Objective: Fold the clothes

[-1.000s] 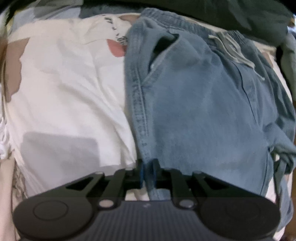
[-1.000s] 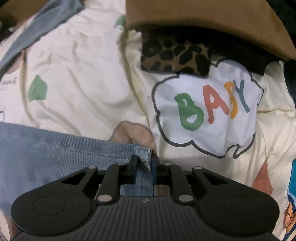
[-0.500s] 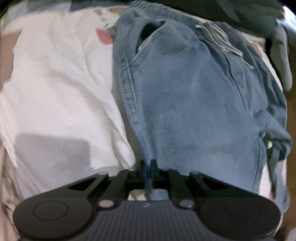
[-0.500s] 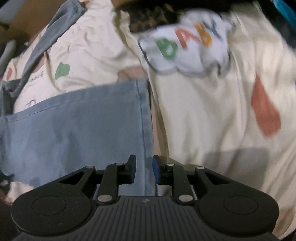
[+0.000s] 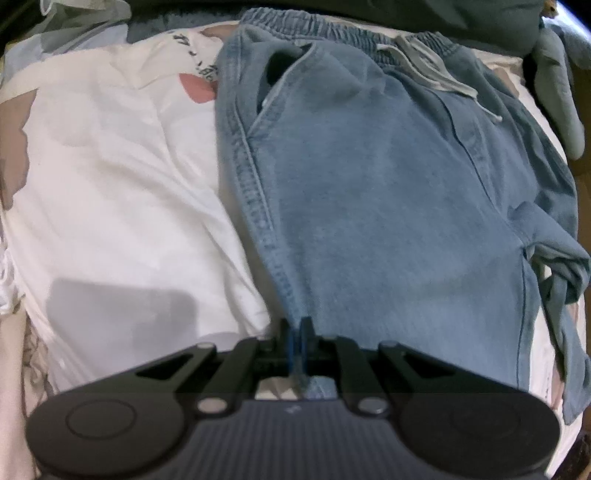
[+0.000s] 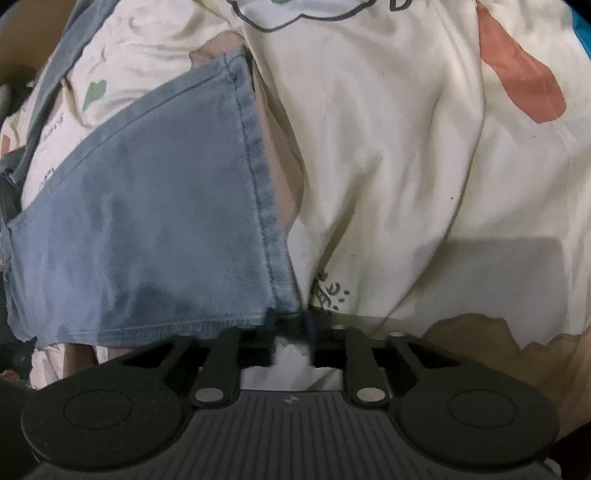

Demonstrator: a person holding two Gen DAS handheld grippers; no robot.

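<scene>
Light blue jeans (image 5: 388, 206) lie flat on a cream printed bedsheet (image 5: 110, 184), waistband and drawstring (image 5: 424, 70) at the far end. My left gripper (image 5: 296, 325) is shut on the jeans' left side seam, with denim pinched between the blue pads. In the right wrist view one jeans leg (image 6: 155, 221) spreads to the left, its hem running down to my right gripper (image 6: 293, 326). The jaws there are closing with a gap still showing. The hem's near corner lies right at the fingertips, and I cannot see the pads pressing it.
The bedsheet (image 6: 388, 166) carries coloured patches and a cloud print at the top edge. Dark clothing (image 5: 443, 18) and a grey-green garment (image 5: 557, 74) lie beyond the waistband. A tan patch (image 6: 517, 354) shows at the lower right.
The right gripper let go of the hem and slid along it to the near corner; the BABY print and leopard cloth left the view. The left gripper kept its grip on the seam.
</scene>
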